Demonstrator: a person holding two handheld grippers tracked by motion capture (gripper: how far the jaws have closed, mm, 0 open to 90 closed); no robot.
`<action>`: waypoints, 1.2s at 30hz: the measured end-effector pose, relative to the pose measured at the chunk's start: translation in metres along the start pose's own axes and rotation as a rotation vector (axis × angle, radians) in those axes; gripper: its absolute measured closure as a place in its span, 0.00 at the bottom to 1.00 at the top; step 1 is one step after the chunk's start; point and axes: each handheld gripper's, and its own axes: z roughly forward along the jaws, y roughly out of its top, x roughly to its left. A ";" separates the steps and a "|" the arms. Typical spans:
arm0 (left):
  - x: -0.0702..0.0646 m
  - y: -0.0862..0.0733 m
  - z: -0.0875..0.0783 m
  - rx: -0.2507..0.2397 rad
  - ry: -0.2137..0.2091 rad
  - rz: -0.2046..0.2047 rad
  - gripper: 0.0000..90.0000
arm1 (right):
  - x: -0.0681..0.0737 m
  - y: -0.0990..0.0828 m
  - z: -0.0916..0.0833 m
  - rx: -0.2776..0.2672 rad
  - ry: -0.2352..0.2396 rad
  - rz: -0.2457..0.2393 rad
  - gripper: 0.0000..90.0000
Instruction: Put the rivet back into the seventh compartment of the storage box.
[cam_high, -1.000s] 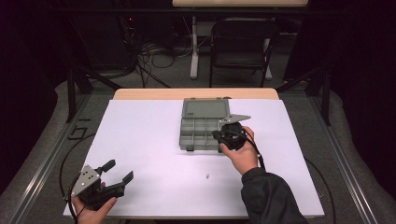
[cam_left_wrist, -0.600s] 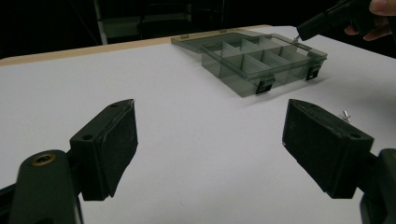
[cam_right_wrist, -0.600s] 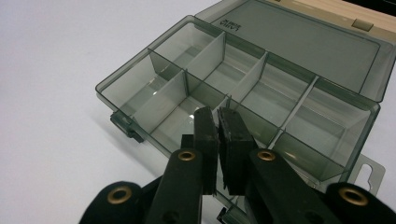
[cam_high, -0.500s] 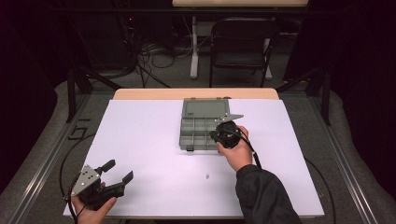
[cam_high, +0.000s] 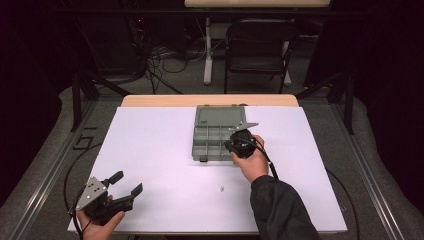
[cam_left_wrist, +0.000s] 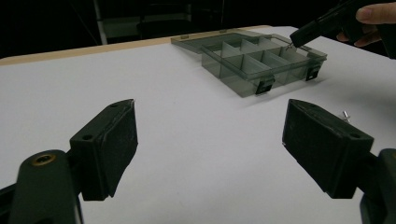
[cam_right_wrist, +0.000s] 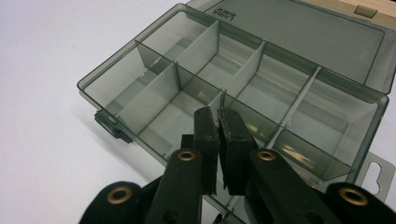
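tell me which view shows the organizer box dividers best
The right gripper view: the open organizer box sits close, every divider distinct. The left gripper view shows it farther off at a low angle. The high view shows it small, partly behind the right gripper.

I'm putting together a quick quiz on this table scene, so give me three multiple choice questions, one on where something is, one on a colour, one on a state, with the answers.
1. Where is the right gripper?
A. Over the organiser box
B. At the table's near left corner
C. Off the table

2. What colour is the organiser box?
A. Bright red
B. See-through grey
C. Yellow

3. How do the left gripper's jaws stand?
A. Shut tight
B. Shut on a screw
C. Wide open

Answers:
1. A, the high view shows it over the box's compartments.
2. B, the white table shows through its grey walls.
3. C, the left gripper view shows a broad gap between its jaws.
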 end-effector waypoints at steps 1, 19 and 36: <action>0.000 0.000 0.000 0.000 0.000 0.000 0.20 | 0.000 0.000 0.000 0.004 -0.004 -0.001 0.97; 0.000 0.000 0.000 -0.001 -0.001 -0.004 0.20 | -0.001 0.000 -0.002 -0.003 -0.016 -0.015 0.90; 0.000 0.000 -0.001 -0.004 0.003 -0.002 0.20 | 0.010 -0.001 -0.020 -0.056 -0.029 -0.081 0.51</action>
